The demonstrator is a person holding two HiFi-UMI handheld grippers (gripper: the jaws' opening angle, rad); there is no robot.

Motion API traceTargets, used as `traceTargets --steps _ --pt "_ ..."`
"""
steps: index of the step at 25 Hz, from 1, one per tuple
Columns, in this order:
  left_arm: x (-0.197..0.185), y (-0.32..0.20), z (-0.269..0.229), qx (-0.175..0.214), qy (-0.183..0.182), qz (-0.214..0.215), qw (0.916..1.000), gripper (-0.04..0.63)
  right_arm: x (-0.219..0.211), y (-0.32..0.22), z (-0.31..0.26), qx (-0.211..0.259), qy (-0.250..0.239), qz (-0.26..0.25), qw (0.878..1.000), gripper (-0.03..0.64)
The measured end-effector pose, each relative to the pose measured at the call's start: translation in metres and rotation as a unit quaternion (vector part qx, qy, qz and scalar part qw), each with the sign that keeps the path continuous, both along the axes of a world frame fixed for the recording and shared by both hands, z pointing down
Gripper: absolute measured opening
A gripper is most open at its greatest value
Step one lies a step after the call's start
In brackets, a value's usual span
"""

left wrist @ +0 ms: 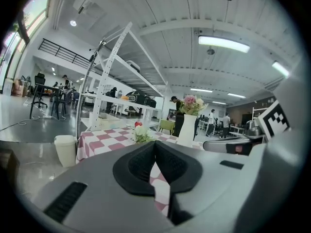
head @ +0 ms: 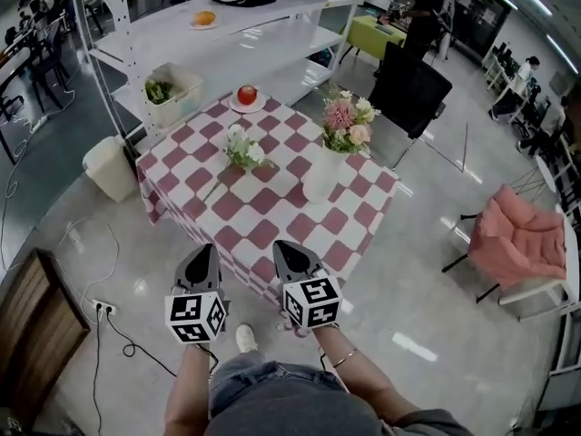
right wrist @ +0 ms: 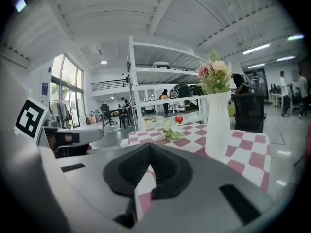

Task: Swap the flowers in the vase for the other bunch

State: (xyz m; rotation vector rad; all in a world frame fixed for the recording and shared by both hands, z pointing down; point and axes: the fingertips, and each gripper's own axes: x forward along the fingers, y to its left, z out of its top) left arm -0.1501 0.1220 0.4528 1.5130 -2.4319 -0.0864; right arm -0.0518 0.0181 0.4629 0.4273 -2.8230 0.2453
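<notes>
A white vase [head: 323,174] stands on the checked table [head: 272,212] with a pink and cream bunch [head: 346,123] in it. The same vase [right wrist: 217,125] and its flowers [right wrist: 214,75] show in the right gripper view, and the vase [left wrist: 186,130] appears again far off in the left gripper view. A second bunch of white flowers [head: 243,150] lies flat on the cloth left of the vase. My left gripper [head: 201,254] and right gripper [head: 289,251] hang side by side at the table's near edge, both shut and empty, well short of either bunch.
A red apple on a plate [head: 246,96] sits at the table's far corner. White shelving [head: 227,34] stands behind, with a basket of greens [head: 169,91]. A black chair [head: 410,91] is beyond the vase, a pink chair [head: 519,243] to the right, a bin [head: 109,165] to the left.
</notes>
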Motion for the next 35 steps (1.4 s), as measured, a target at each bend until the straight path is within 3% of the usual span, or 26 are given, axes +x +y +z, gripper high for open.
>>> traceTargets --steps 8,20,25,35 --pt "-0.030 -0.055 -0.005 0.000 -0.004 0.084 0.9964 0.017 -0.005 -0.045 0.001 0.008 0.015 0.084 0.996 0.009" --pt "0.014 -0.161 -0.022 0.006 -0.016 0.203 0.9790 0.018 0.059 -0.114 0.003 -0.001 0.023 0.191 0.981 0.009" --pt "0.033 -0.202 -0.040 0.013 -0.025 0.222 0.9747 0.020 0.078 -0.143 -0.005 0.002 0.019 0.202 0.979 0.009" --pt "0.066 -0.264 -0.075 0.036 -0.049 0.255 0.9650 0.127 0.094 -0.188 -0.022 0.009 -0.007 0.207 0.978 0.009"
